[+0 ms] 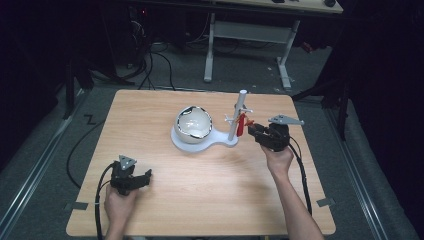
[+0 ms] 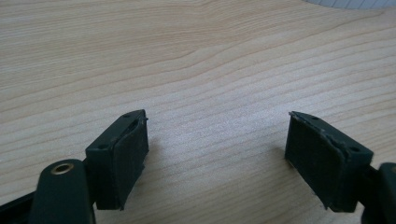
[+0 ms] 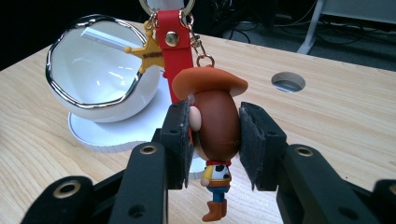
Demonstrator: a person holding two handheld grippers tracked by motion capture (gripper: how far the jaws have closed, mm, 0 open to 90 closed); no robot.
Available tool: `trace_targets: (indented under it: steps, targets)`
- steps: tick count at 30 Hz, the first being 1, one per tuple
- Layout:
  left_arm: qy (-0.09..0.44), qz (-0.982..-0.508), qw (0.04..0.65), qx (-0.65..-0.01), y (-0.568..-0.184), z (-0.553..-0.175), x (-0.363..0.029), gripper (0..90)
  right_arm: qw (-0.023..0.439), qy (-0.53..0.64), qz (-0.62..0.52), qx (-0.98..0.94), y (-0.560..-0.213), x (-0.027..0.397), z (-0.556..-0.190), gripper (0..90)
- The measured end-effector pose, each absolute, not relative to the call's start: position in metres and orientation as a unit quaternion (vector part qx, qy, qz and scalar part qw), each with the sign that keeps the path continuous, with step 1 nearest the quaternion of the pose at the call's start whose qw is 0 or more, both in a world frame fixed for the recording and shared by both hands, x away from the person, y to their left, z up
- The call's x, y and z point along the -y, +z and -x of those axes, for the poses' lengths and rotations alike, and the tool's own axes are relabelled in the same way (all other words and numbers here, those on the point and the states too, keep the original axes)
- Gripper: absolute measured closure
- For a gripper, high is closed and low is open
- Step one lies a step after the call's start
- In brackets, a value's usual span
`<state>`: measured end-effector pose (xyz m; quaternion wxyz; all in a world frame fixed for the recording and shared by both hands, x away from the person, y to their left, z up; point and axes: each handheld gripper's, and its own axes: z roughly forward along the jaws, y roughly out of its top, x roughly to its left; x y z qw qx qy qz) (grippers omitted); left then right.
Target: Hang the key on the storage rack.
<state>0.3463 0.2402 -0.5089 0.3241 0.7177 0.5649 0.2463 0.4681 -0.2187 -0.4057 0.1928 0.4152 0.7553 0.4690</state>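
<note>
A cowboy figure keychain (image 3: 215, 126) with a brown hat, a red strap (image 3: 173, 46) and a gold star (image 3: 148, 55) hangs upright. My right gripper (image 3: 215, 140) is shut on the figure's head, one pad on each side. In the high view the red strap (image 1: 241, 124) sits by the pegs of a white post (image 1: 239, 107), with the right gripper (image 1: 252, 130) just right of it. The post rises from a white stand (image 1: 220, 142) that carries a chrome-rimmed white bowl (image 1: 194, 123). My left gripper (image 1: 147, 176) is open above bare wood near the table's front left, its jaws wide apart (image 2: 217, 149).
The wooden table (image 1: 210, 200) has a round cable hole (image 3: 288, 81) behind the figure. The bowl (image 3: 93, 70) stands just left of the keychain. Cables trail off both grippers. A desk frame and cords lie on the floor beyond the far edge.
</note>
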Motion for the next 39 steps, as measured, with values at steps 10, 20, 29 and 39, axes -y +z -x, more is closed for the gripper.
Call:
trace_targets:
  steps: [10, 20, 29, 39]
  targets:
    - [0.247, -0.718, 0.324, -0.565, -0.509, -0.346, -0.240, 21.8, 0.184, 0.470, -0.416, -0.756, -0.410, 0.215, -0.471, 65.0]
    - [0.247, -0.718, 0.324, -0.565, -0.509, -0.346, -0.240, 21.8, 0.184, 0.471, -0.422, -0.753, -0.412, 0.216, -0.473, 68.8]
    - [0.246, -0.718, 0.324, -0.565, -0.509, -0.346, -0.240, 21.8, 0.184, 0.476, -0.424, -0.748, -0.415, 0.220, -0.466, 63.7]
    - [0.247, -0.718, 0.324, -0.565, -0.509, -0.346, -0.240, 21.7, 0.183, 0.489, -0.431, -0.736, -0.414, 0.235, -0.452, 56.0]
